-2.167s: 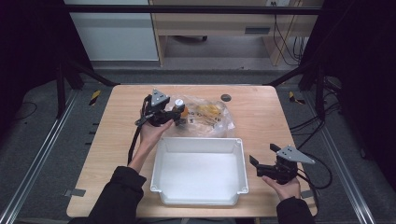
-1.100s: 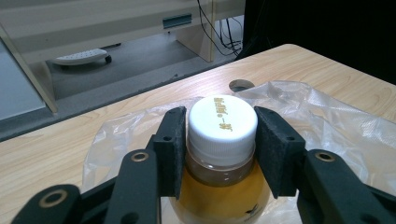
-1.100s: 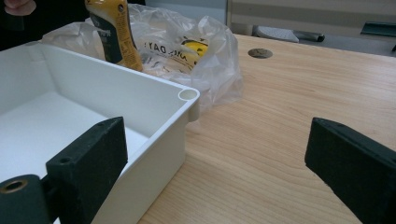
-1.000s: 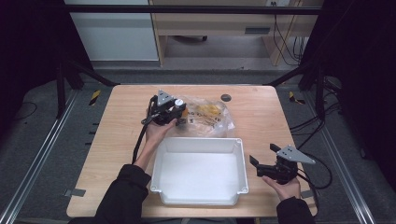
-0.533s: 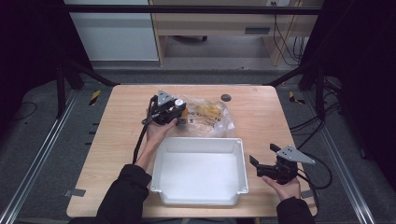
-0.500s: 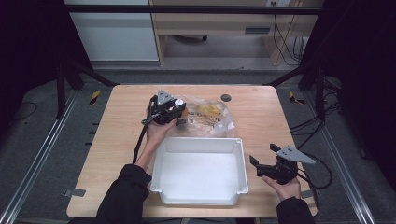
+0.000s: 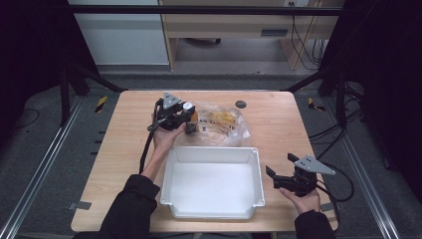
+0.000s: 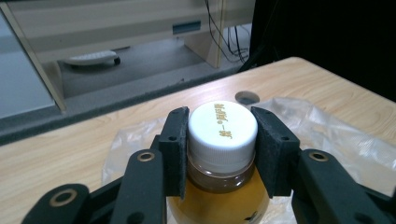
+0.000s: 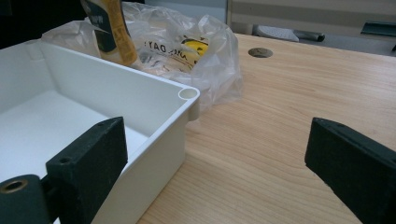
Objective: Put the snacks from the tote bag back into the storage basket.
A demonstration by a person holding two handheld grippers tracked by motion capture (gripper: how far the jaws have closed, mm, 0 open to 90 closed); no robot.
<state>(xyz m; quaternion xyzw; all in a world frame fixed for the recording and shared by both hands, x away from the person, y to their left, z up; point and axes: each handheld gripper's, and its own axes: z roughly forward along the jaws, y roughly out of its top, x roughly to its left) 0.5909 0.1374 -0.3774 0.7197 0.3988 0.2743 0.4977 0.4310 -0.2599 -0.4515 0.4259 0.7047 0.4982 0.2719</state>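
Bottle (image 8: 222,158): white cap squarely between your left gripper (image 8: 222,151) pads, clamped on both sides, standing at the plastic bag (image 7: 224,124) behind the white bin (image 7: 211,181). Right gripper (image 9: 215,158): jaws spread wide, nothing held, beside the bin's corner.

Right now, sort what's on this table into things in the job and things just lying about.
In the job:
- left gripper, shut on the bottle
- plastic bag
- white bin

Lying about:
- right gripper, open, idle
- table's cable hole
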